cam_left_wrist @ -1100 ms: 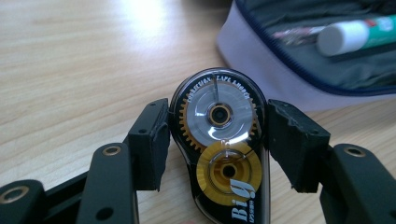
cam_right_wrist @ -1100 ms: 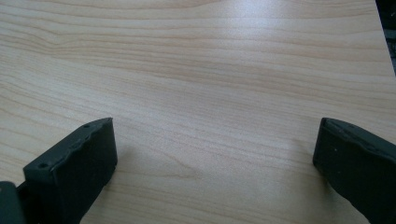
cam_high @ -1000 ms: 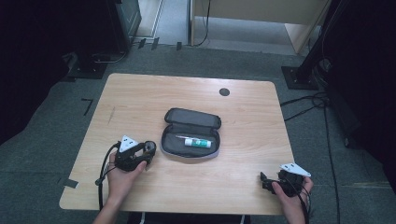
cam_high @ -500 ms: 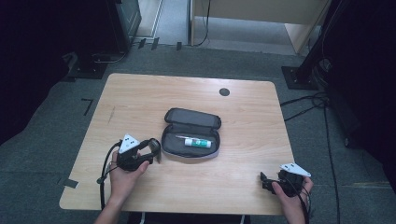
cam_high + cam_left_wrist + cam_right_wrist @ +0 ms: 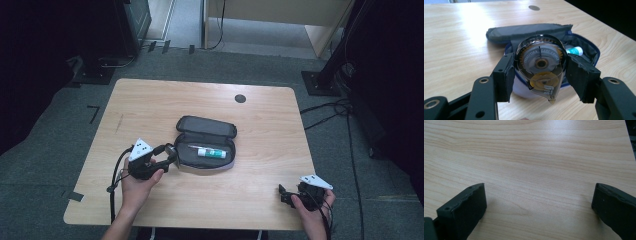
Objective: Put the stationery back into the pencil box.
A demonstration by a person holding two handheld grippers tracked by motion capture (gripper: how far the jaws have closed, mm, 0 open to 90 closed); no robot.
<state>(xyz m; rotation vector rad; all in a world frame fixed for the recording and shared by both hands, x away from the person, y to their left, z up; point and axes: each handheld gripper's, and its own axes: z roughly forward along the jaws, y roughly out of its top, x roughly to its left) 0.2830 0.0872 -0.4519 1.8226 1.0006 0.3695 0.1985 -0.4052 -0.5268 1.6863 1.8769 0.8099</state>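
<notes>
Since a second ago, the left gripper (image 5: 539,75) has lifted toward the open pencil case (image 5: 206,145), clamped on a correction tape dispenser (image 5: 540,66). Near the table (image 5: 150,105) edge, the right gripper (image 5: 539,207) rests with jaws wide apart, empty.

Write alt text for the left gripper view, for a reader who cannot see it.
The left gripper clamps a clear correction tape dispenser between its two black jaws, tip pointing down. Behind it an open dark pencil case lies on the wooden table, with a white and green tube inside.
</notes>
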